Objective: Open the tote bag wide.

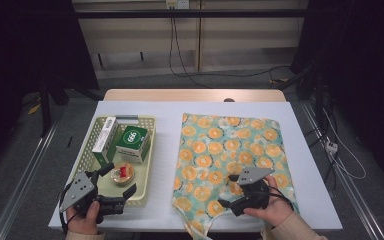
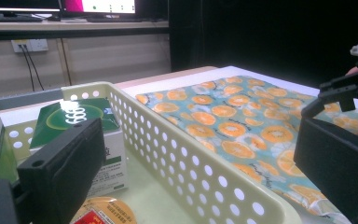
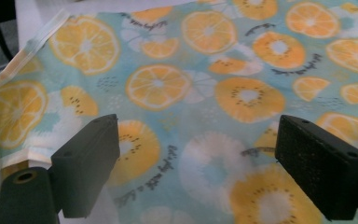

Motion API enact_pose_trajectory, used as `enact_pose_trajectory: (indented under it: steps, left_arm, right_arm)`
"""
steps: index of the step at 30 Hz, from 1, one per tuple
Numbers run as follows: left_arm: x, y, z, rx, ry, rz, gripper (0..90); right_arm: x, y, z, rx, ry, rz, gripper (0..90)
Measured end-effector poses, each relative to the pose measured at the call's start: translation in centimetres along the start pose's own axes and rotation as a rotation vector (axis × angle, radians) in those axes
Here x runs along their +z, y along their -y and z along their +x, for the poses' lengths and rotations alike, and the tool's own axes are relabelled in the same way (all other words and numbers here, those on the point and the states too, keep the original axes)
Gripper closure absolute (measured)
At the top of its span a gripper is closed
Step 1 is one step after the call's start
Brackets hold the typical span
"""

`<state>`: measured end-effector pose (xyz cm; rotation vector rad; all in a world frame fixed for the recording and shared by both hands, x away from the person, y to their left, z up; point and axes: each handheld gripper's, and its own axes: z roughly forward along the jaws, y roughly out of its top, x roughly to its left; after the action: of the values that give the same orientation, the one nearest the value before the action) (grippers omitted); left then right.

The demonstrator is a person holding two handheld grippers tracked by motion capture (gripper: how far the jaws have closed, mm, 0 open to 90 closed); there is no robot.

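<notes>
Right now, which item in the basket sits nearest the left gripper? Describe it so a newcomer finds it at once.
Start at the pale perforated basket on the table's left side, beside the orange-print cloth. At its near end, by the open left gripper, lies a small round container. It is the basket's one round item, with a yellow and red top; its neighbours are rectangular boxes.

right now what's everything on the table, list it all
fruit-print bag: 1, teal with orange slices, flat on the right half of the table
basket: 1, pale yellow perforated plastic, left half of the table
green box: 1, green and white, inside the basket
white box: 1, white and green, far left in the basket
round container: 1, yellow with red label, near end of the basket
table: 1, white top
left gripper: 1, black, open over the basket's near end
right gripper: 1, black, open over the bag's near edge
</notes>
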<state>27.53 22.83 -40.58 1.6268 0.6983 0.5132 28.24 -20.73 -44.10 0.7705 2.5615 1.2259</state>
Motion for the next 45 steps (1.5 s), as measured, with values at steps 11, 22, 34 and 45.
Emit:
enact_pose_trajectory:
  steps: [11, 22, 34, 45]
  left_arm:
    - [0.3, 0.0, -0.1, 0.002, 0.008, 0.004, 2.0]
    - [0.5, -0.1, -0.3, 0.006, 0.012, 0.005, 2.0]
    - [0.3, 0.0, -0.4, 0.01, 0.005, 0.007, 2.1]
    - [0.0, 0.0, -0.3, 0.014, 0.0, 0.007, 2.1]
  right_arm:
    - [0.6, 1.5, 1.4, -0.076, -0.071, 0.07, 30.7]
    - [1.0, 1.2, 1.4, -0.105, -0.095, 0.038, 89.5]
    - [3.4, -1.3, -0.7, -0.012, -0.037, 0.014, 90.0]
    - [4.9, -3.5, -4.4, 0.014, 0.073, 0.033, 90.0]
